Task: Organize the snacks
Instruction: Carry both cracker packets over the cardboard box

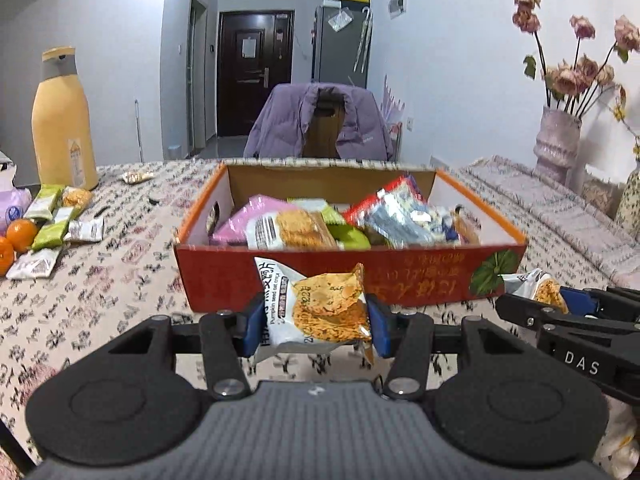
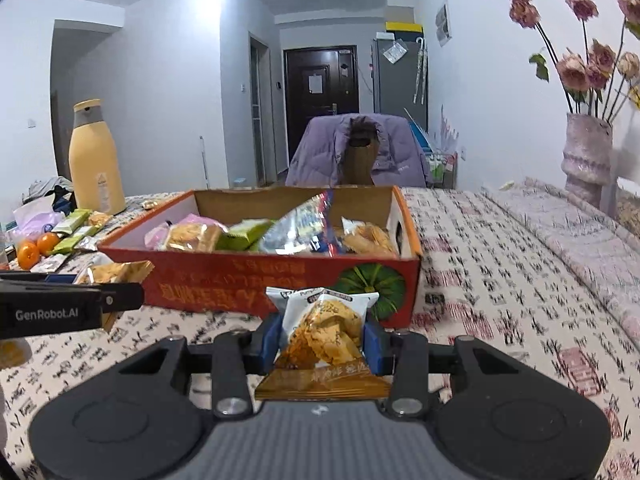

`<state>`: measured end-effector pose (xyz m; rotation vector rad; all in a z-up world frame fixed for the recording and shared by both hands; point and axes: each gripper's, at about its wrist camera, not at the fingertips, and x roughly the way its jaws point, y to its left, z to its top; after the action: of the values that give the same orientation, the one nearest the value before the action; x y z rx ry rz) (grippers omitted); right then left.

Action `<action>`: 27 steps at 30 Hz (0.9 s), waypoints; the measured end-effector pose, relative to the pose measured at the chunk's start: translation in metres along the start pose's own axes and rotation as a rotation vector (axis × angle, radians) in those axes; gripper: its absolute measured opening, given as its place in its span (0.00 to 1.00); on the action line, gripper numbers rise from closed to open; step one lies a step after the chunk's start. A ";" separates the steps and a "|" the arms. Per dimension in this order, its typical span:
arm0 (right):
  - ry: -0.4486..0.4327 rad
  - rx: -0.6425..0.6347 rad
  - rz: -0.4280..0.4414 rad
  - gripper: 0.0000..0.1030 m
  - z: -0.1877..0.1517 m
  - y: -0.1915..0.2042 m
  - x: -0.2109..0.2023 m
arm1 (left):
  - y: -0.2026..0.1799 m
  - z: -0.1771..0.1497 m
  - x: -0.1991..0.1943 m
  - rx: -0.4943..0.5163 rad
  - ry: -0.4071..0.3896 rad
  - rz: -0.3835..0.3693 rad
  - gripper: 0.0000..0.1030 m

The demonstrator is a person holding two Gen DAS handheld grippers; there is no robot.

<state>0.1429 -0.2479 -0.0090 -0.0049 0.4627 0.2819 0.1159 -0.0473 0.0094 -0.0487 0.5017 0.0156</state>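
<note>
A red cardboard box with several snack packets stands mid-table. My left gripper is shut on a white-and-orange crisp packet, held just in front of the box's near wall. My right gripper is shut on a similar crisp packet, also in front of the box, near its pumpkin picture. The right gripper with its packet shows at the right in the left wrist view. The left gripper shows at the left in the right wrist view. Loose snack bars lie at the left.
A yellow bottle stands at the far left beside tangerines and a purple tissue pack. A vase of dried roses stands at the far right. A chair with a purple jacket is behind the table. Patterned cloth covers the table.
</note>
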 end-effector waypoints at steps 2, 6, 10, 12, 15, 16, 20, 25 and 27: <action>-0.012 -0.005 0.001 0.40 0.007 0.003 0.001 | 0.002 0.006 -0.001 -0.001 -0.020 -0.002 0.51; -0.033 -0.019 -0.001 0.40 0.021 0.009 0.007 | 0.005 0.019 -0.001 0.000 -0.060 -0.004 0.51; -0.050 -0.030 -0.005 0.40 0.035 0.012 0.015 | 0.006 0.032 0.003 0.003 -0.086 -0.012 0.51; -0.056 -0.034 -0.005 0.40 0.041 0.013 0.020 | 0.006 0.038 0.006 0.009 -0.096 -0.015 0.51; -0.062 -0.038 -0.007 0.40 0.051 0.015 0.029 | 0.006 0.046 0.013 0.019 -0.107 -0.017 0.51; -0.064 -0.039 -0.008 0.40 0.053 0.015 0.031 | 0.006 0.049 0.015 0.022 -0.110 -0.016 0.51; -0.072 -0.043 -0.016 0.40 0.067 0.015 0.045 | 0.007 0.061 0.028 0.024 -0.115 -0.008 0.51; -0.081 -0.041 -0.025 0.40 0.083 0.010 0.062 | 0.010 0.077 0.047 0.015 -0.112 0.001 0.51; -0.081 -0.041 -0.029 0.40 0.089 0.008 0.069 | 0.011 0.083 0.055 0.010 -0.110 0.003 0.51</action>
<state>0.2389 -0.2159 0.0403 -0.0395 0.3758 0.2623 0.2032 -0.0320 0.0549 -0.0370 0.3916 0.0189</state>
